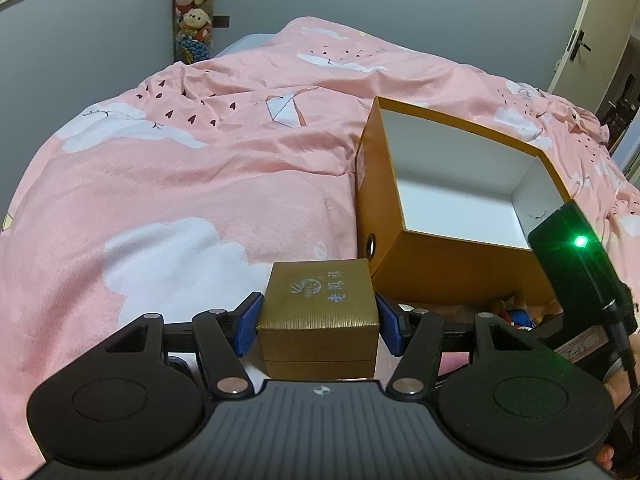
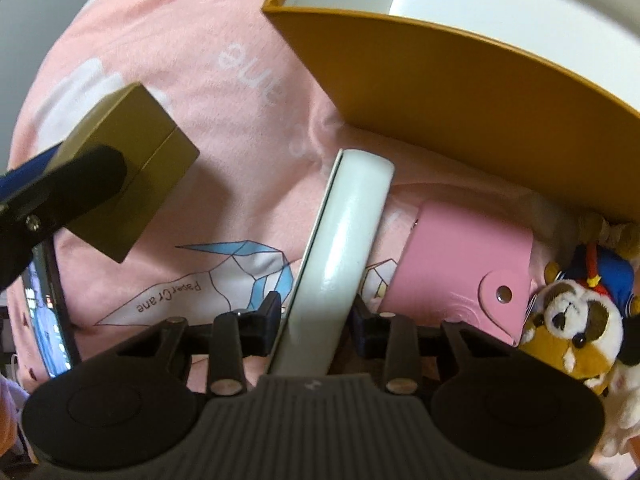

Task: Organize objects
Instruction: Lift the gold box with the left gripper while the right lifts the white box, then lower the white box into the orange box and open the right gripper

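Note:
My left gripper (image 1: 318, 314) is shut on a small gold box (image 1: 320, 300); its blue pads press on both sides of the box, which is held above the pink bedspread (image 1: 180, 184). In the right wrist view the gold box (image 2: 132, 152) hangs at the left. My right gripper (image 2: 316, 314) is shut on a long white case (image 2: 344, 232), which points away toward the big orange box (image 2: 460, 100). That orange box (image 1: 424, 256) stands open on the bed, its white inside bare. A pink snap wallet (image 2: 460, 256) lies just right of the white case.
A plush toy (image 2: 572, 320) lies right of the wallet, against the orange box's near wall. A lit phone (image 2: 48, 312) lies at the left edge. More plush toys (image 1: 194, 8) hang on the far wall, and a door (image 1: 588, 36) is at the right.

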